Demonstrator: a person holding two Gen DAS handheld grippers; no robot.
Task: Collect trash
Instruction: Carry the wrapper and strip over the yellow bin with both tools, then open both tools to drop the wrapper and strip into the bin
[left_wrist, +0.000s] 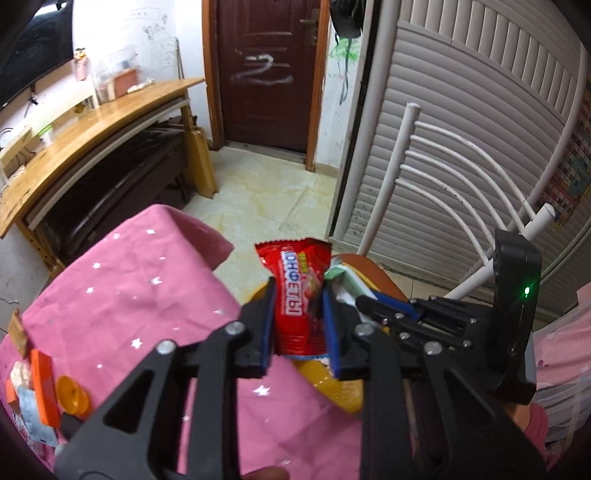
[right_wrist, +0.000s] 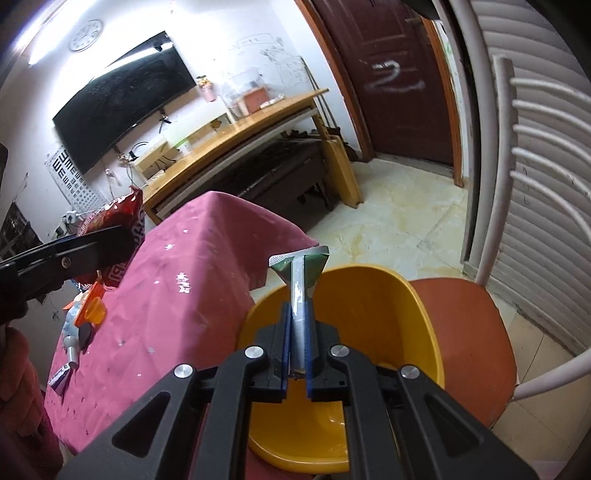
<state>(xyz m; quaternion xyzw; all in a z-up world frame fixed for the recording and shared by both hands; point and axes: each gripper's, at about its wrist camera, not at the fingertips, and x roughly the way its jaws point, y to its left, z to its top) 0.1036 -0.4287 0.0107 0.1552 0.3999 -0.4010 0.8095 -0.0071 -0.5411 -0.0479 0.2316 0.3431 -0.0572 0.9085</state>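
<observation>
Both tools are loaded. Left hand-held gripper (left_wrist: 299, 314) has a red candy wrapper (left_wrist: 301, 291) standing between its blue pads, which flank the packet closely; whether they still press on it I cannot tell. Right hand-held gripper (right_wrist: 298, 332) is clamped tight on a thin silver and green sachet (right_wrist: 301, 280), which sticks up out of the pads with its crimped top flared.

Just under the right tool sits a yellow basin (right_wrist: 406, 295), resting on the orange seat of a white chair (right_wrist: 476, 332). The sachet hangs over the basin's near rim. From the left tool's camera the red wrapper shows in front of the basin's edge (left_wrist: 332, 384), and the right tool reaches in from the side with the sachet.

Beside the basin stands a tabletop (right_wrist: 177, 288) covered in a pink cloth with silver stars. More trash lies at its far side: an orange cap (right_wrist: 96, 310), a small white bottle (right_wrist: 72, 349) and some scraps of packaging.

Beyond that, a wooden desk (right_wrist: 229, 136) lines the wall under a dark screen (right_wrist: 122, 96), and a brown door (left_wrist: 264, 70) stands shut.
</observation>
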